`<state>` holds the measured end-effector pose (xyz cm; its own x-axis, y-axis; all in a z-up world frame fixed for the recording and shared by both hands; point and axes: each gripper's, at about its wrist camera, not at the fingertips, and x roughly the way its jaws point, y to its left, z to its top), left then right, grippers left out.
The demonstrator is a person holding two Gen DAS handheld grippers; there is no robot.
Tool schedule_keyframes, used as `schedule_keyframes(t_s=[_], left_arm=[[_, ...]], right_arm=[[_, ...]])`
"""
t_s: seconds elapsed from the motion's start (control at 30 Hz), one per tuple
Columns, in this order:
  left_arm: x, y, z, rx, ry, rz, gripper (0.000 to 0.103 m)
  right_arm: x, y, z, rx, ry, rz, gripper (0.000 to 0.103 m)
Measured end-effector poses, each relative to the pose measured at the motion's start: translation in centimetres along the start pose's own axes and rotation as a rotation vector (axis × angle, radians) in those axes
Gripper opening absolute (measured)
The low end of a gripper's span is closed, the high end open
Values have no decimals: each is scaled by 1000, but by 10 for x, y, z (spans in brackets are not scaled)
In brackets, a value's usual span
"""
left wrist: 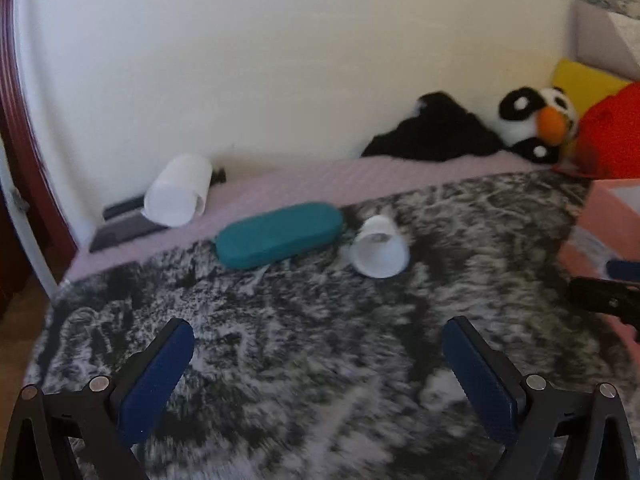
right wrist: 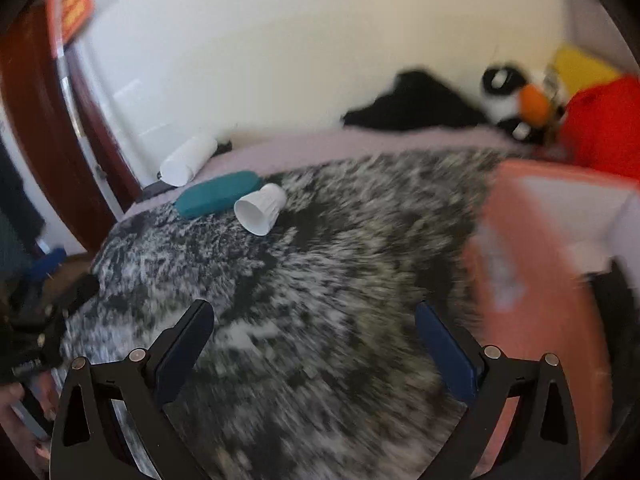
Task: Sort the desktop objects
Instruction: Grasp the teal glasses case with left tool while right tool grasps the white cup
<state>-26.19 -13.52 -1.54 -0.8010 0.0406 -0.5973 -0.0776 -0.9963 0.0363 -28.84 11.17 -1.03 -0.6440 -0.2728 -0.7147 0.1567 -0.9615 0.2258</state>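
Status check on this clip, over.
Left gripper open, empty. Right gripper open, empty. White cup tipped over beside teal case, untouched. Path clear.

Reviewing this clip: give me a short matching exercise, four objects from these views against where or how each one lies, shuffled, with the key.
Things:
1. teal case
2. small white cup
3. rolled white paper
4. penguin plush

Places or states:
A. against the wall, beside something red
B. on its side on the mottled black-and-white cover
C. lying flat across the edge of the pink strip
D. far left on the pink strip, near the wall

Pairs: 1-C, 2-B, 3-D, 4-A
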Motion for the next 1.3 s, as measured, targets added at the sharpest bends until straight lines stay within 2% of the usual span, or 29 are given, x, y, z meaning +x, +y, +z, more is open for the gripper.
schedule_keyframes(t_s=[0.13,0.27,0.3,0.43,0.5,0.53,0.57,0.6,0.63,0.7,0.77,0.8,0.83,0.97,1.1,1.17,1.2,1.23,1.3], left_arm=[[60,26,14,16,53,-52,102],[121,33,29,121,118,-47,102],[139,33,31,155,142,-36,102],[200,30,36,299,228,-38,102],[222,23,42,397,233,-33,102],[232,19,44,442,236,-33,102],[240,16,48,474,242,-40,102],[251,13,54,504,260,-59,102],[259,11,58,504,290,-83,102],[274,11,69,481,377,-143,99],[274,13,74,430,400,-146,89],[268,11,73,423,395,-129,78],[260,9,71,412,392,-122,73],[216,8,57,296,393,-115,72],[156,15,30,105,384,-184,70],[121,13,15,22,363,-223,64],[104,11,8,-14,353,-240,52],[85,6,2,-27,344,-251,45],[50,-7,-9,-34,316,-258,42]], right_arm=[[79,-4,29,197,91,145,102],[141,-7,61,407,115,282,102],[158,-6,71,440,111,293,102],[211,16,90,421,167,257,102],[237,27,90,396,218,252,103],[239,31,90,355,201,228,103],[241,35,90,314,183,205,98],[243,39,89,274,166,182,66],[245,42,89,234,149,159,61],[239,39,84,211,129,175,59],[233,35,79,189,109,190,59],[230,33,76,177,99,197,59],[227,31,74,167,89,205,59],[194,12,58,212,92,246,59],[148,-2,36,233,88,238,59],[122,-7,25,251,83,241,59],[104,-9,17,260,77,247,59],[89,-8,10,260,74,250,59],[60,-7,-4,259,68,257,59]])
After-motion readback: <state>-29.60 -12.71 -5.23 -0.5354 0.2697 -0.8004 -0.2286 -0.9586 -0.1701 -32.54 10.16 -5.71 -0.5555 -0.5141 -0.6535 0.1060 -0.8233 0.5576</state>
